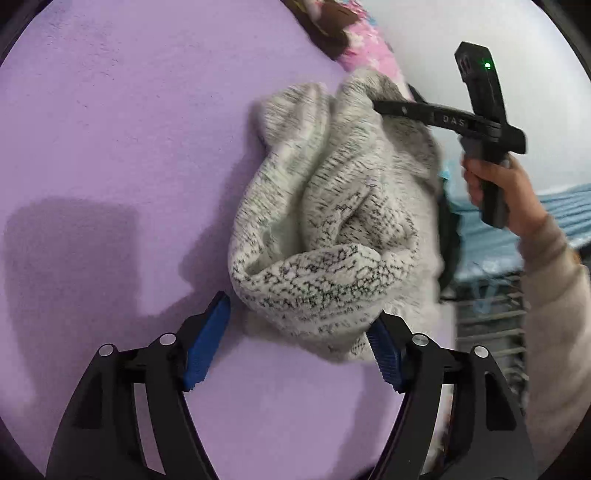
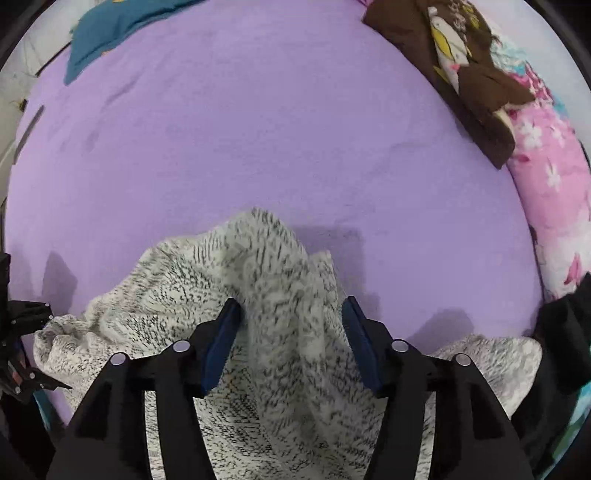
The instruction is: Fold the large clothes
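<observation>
Purple fuzzy bed cover (image 2: 258, 129) is the whole work surface, soft and a bit nappy. Sitting on it near the close edge is a bunched-up fleece garment (image 1: 325, 229), cream with black flecks, all lumpy folds and rolled edges. Left gripper (image 1: 295, 332) hangs right at its near end, blue ribbed pads (image 1: 207, 343) spread wide, nothing pinched. Right gripper (image 2: 291, 339) is spread wide too, with a raised ridge of the fleece between its pads. Off to the side there's a brown printed cloth (image 2: 461, 81), a pink floral pillow (image 2: 546, 177) and a teal cloth (image 2: 110, 29)
</observation>
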`<state>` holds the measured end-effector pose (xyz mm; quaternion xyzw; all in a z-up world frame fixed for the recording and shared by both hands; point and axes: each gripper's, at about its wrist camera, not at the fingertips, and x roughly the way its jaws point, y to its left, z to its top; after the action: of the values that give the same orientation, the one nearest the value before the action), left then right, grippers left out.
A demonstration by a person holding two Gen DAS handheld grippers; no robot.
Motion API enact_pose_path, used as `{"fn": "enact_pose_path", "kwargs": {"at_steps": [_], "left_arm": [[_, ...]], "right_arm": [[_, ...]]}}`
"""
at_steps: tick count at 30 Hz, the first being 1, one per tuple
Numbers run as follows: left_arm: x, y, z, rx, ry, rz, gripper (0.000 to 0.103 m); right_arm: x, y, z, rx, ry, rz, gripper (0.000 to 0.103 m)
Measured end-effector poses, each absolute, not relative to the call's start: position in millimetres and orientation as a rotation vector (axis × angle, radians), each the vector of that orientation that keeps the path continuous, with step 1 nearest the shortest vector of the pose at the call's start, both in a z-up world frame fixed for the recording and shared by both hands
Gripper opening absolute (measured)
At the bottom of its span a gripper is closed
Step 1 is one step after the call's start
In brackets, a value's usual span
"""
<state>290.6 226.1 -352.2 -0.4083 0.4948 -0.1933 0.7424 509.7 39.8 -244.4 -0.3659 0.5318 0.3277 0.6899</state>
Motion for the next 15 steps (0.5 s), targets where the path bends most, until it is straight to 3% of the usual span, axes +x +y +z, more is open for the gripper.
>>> {"fn": "enact_pose_path", "kwargs": {"at_steps": [2, 4, 7, 11, 15], "left_arm": [[285, 225, -339, -0.928, 1.066, -0.477, 0.069], [279, 229, -317, -0.915, 1.003, -0.504, 0.08], [273, 232, -277, -0.833, 0.882, -0.509, 0.086], [275, 211, -249, -0.773, 0.806, -0.569, 0.096], [284, 175, -240, -0.639, 0.822, -0.554, 0.097]], "right_arm": [[498, 32, -222, -0.829, 1.156, 0.761, 0.075], [489, 14, -197, -0.825, 1.122, 0.737, 0.079], [486, -26, -167, -0.742, 1.097, 0.713, 0.086], [495, -89, -147, -0.629, 1.097, 0.641, 0.087], [514, -135, -154, -0.518, 1.136, 0.577, 0.087]]}}
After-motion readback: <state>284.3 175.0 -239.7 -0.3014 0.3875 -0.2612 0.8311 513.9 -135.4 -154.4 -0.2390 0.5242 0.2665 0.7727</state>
